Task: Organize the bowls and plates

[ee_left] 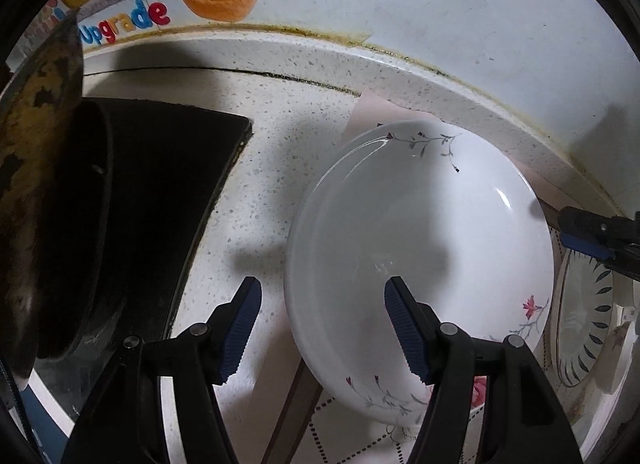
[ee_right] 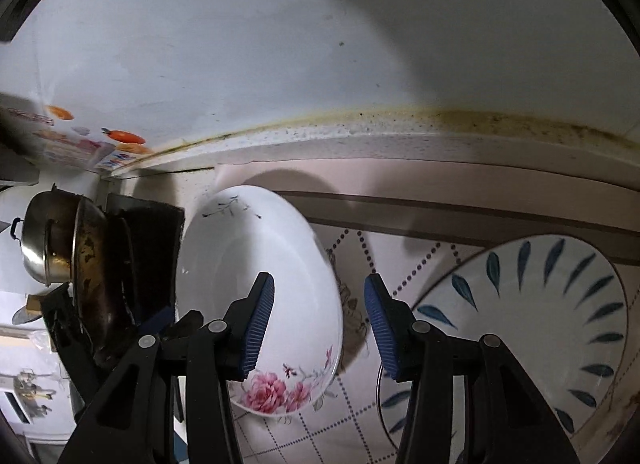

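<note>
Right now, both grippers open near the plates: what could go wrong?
1. The floral plate looks tilted; the left gripper straddles its near rim, so an uneven close may tip it.
2. The right gripper hangs between that plate and the blue-leaf plate; closing may knock either one.
3. The dark pan crowds the left side.

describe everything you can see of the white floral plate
The white floral plate is a deep, glossy dish, ceramic by its look, with thin grey branch sprigs and pink blossoms along the rim. It is empty and seems tilted. It lies partly on a patterned mat and partly over the speckled counter, left of a blue-leaf plate. The left tongs straddle its near-left rim, open; whether they touch it is unclear.
</note>
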A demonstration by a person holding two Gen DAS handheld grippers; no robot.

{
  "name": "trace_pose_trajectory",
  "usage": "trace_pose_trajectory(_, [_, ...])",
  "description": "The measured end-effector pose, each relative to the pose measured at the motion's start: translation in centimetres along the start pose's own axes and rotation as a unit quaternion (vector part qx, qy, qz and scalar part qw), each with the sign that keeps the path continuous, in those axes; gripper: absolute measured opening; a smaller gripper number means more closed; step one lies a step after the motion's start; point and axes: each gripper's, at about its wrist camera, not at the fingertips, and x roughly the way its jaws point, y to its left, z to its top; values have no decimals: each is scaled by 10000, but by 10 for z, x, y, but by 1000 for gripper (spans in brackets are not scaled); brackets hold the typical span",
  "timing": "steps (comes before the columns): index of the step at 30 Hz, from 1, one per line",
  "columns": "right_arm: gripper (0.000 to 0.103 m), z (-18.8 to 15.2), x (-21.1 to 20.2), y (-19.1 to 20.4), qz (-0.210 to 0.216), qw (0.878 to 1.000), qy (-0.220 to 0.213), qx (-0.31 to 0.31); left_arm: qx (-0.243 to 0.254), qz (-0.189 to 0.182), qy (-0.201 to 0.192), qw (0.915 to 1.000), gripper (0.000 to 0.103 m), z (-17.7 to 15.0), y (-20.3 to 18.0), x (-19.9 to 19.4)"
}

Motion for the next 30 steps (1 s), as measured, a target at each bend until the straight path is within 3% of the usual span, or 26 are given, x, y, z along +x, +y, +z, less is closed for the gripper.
trace_pose_trajectory(2, [45,3,6,0,44,10000,58,8,-32,-61,43,10000,62,4,2,6])
trace_pose_trajectory(4, [38,7,14,0,52,9999,151,5,-45,-95,68,9999,52,5,5,9])
trace_pose_trajectory(6, [30,8,20,-2,24,9997,241,-47,-55,-189,185,9996,34,6,9,15])
trace_pose_trajectory(7, [22,9,24,-1,12,9995,303,-84,-57,-168,191,9997,33,6,10,17])
trace_pose_trajectory(9, [17,10,34,3,-97,9991,381,-162,-90,-139,136,9998,26,6,15,17])
trace_pose_trajectory(12, [16,9,40,7,-198,9988,367,-260,-165,-200,83,9996,21,3,23,17])
trace_pose_trajectory(20, [16,5,40,7,-220,9987,381,-238,-235,-273,92,9993,20,1,38,17])
trace_pose_trajectory(30, [16,2,22,6,-172,9984,444,-303,-147,-350,40,9993,20,-1,27,-5])
